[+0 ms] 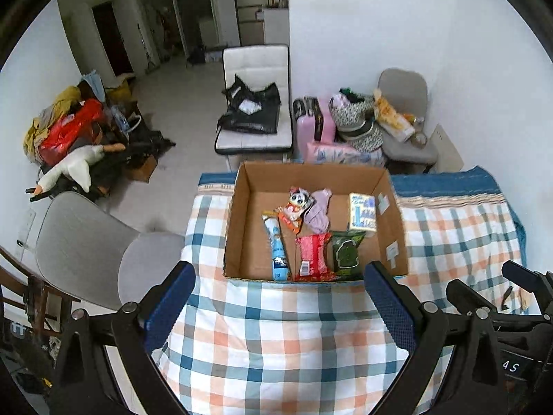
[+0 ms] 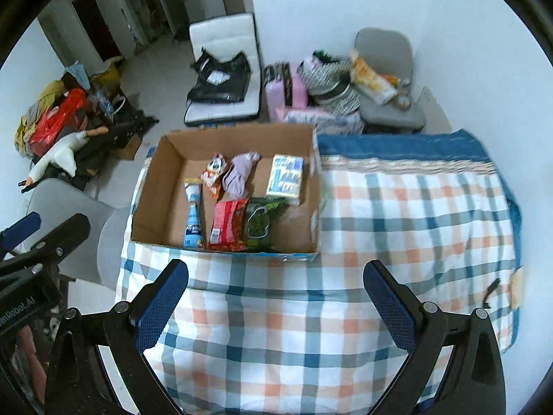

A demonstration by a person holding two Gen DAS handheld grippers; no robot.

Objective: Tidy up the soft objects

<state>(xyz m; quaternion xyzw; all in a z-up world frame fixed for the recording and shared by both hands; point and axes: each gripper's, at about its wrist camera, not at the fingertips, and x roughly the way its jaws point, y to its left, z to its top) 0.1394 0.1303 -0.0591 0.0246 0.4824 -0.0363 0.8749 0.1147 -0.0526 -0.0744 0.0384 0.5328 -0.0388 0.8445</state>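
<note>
The cardboard box (image 1: 312, 169) sits on the tablecloth (image 1: 276, 339) at the table's far edge. Inside, the tube (image 1: 277, 249) lies at the left, the two snack packs (image 1: 312, 256) and (image 1: 347, 250) side by side at the near wall. The sock (image 1: 319, 211) lies behind them, with the panda pack (image 1: 295, 207) to its left and the tissue pack (image 1: 362, 211) at the right wall. Two chairs (image 1: 255, 65) and (image 1: 404, 86) stand behind the box.

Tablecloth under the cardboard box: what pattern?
Blue, orange and white plaid tablecloth; clearest in right wrist view.

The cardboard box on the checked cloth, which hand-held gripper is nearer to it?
Left. The left hand-held gripper sits open just before the cardboard box, centred on it. The right hand-held gripper is open too, further back and offset right.
</note>
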